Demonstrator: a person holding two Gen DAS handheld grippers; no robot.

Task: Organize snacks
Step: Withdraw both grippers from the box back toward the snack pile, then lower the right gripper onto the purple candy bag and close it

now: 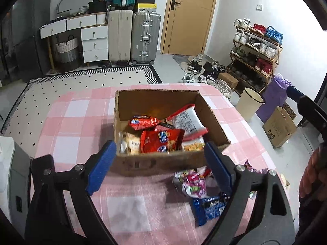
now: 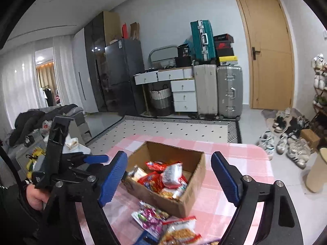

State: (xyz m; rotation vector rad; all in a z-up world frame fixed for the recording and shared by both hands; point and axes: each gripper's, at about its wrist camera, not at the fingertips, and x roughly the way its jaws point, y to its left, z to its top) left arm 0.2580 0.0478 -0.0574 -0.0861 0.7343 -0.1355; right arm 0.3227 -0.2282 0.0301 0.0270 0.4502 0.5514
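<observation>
An open cardboard box (image 1: 212, 120) stands on the pink checked table (image 1: 81, 110) and holds several snack packets, among them a red one (image 1: 161, 140) and a white one (image 1: 187, 121). My left gripper (image 1: 160, 167) is open and empty, just in front of the box's near wall. Outside the box lie a pink-green packet (image 1: 192, 183) and a blue packet (image 1: 208, 207). My right gripper (image 2: 169, 176) is open and empty above the box (image 2: 196, 175). Below it lie the pink-green packet (image 2: 151, 218) and an orange-white packet (image 2: 179, 230). The left gripper shows at the left of the right wrist view (image 2: 81, 163).
Beyond the table are a dotted rug (image 1: 81, 81), suitcases (image 1: 145, 36), white drawers (image 1: 94, 40), a wooden door (image 1: 190, 16) and a shoe rack (image 1: 257, 51). A cream bin (image 1: 249, 104) and paper bags (image 1: 280, 128) stand right of the table.
</observation>
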